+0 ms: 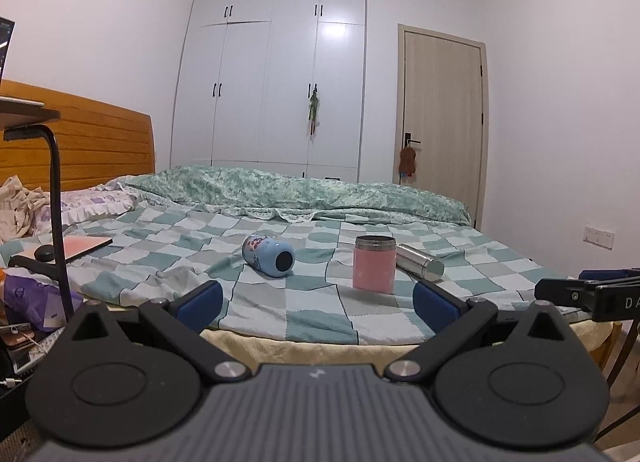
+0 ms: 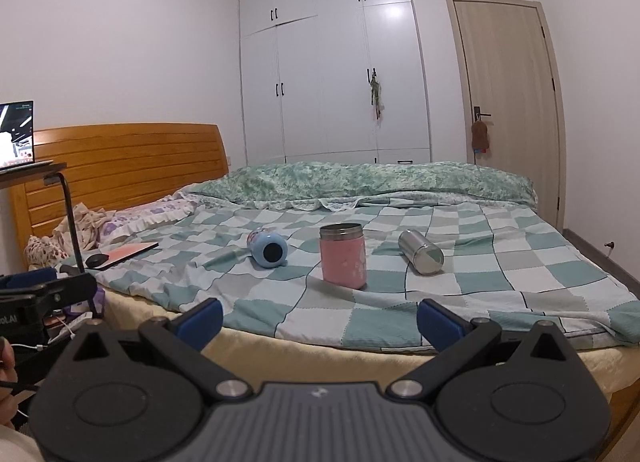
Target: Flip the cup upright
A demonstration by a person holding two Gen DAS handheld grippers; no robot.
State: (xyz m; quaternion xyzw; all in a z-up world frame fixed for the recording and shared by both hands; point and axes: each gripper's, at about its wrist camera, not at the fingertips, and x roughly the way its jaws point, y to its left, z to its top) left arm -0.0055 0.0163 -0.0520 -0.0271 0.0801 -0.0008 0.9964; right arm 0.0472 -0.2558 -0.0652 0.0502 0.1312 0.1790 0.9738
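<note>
A light blue cup lies on its side on the checked bed sheet, its dark base toward me; it also shows in the right wrist view. A pink cup stands upright beside it, with its steel rim on top. A steel cup lies on its side behind and right of the pink one. My left gripper is open and empty, held short of the bed's near edge. My right gripper is open and empty, also short of the bed edge.
The bed has a rolled green quilt at the far side and a wooden headboard at left. A laptop stand's black pole rises at left, by a notebook and mouse. The right gripper's side shows at right.
</note>
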